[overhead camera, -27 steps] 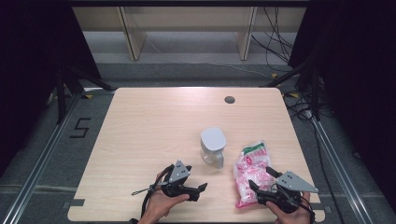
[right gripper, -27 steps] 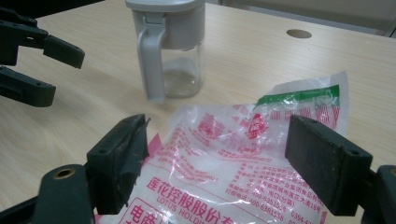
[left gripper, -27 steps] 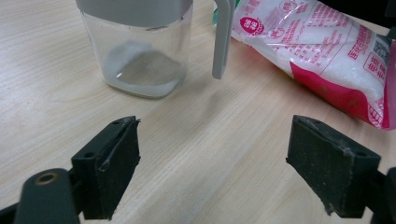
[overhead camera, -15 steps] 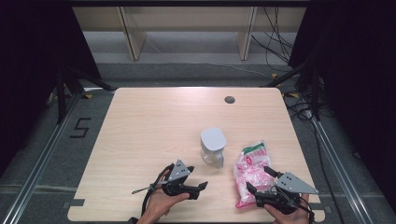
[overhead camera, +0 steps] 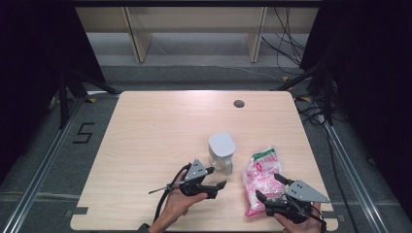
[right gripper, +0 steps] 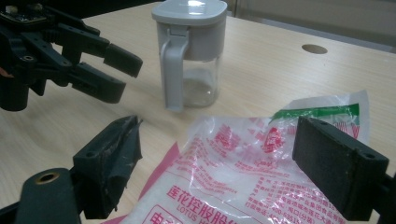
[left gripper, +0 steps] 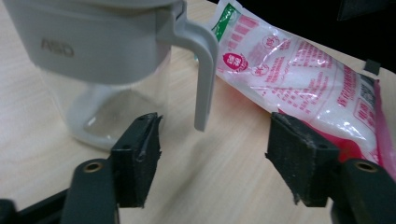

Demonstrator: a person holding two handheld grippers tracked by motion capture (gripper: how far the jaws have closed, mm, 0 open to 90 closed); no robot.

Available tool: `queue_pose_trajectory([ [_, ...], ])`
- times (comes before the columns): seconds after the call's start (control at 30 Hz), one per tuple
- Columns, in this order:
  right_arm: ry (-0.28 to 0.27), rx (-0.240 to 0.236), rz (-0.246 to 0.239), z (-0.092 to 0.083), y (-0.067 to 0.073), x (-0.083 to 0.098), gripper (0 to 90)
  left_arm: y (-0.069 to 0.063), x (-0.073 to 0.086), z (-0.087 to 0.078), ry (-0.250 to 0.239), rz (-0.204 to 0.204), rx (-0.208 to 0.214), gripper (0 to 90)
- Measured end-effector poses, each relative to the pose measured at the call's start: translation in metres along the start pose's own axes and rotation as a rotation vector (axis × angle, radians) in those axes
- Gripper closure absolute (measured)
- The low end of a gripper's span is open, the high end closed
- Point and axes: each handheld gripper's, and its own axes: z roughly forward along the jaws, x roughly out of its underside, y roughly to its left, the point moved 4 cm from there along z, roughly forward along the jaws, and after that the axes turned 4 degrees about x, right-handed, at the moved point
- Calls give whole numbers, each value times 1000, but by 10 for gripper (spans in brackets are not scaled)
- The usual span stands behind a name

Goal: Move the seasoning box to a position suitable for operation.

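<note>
High view shows the soft, slippery sugar bag lying lower right beside the rigid lidded jar, best pinched at its flat top seam, while left gripper and right gripper gape wide, holding nothing.

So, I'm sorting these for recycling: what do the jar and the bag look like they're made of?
Jar: clear body, glass or hard plastic, since you see through it; lid and handle look like matte grey plastic. Bag: thin glossy plastic film, with creases and glare, printed red and green, white grains inside.
</note>
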Motion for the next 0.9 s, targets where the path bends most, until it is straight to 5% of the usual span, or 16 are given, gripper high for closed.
queue_pose_trajectory([
  [0.07, -14, 1, -22, 1, -2, 0, 166, 3, -3, 1, 11, 22, -29, 382],
  [0.1, -8, -4, 1, 1, -1, 0, 169, 1, -6, 5, -20, 8, -11, 402],
  [0.6, -4, 5, -18, 2, -3, 0, 187, 0, -19, 39, -4, 51, 7, 606],
  [0.7, 4, -4, 4, 3, -1, 0, 190, -1, -19, 46, 15, 80, -28, 682],
  [0.73, 17, 1, 14, 2, 0, 1, 190, -1, -20, 50, 19, 115, -71, 715],
  [0.9, -5, -3, -7, 2, -3, 0, 196, 1, -19, 48, 13, 107, -51, 757],
])
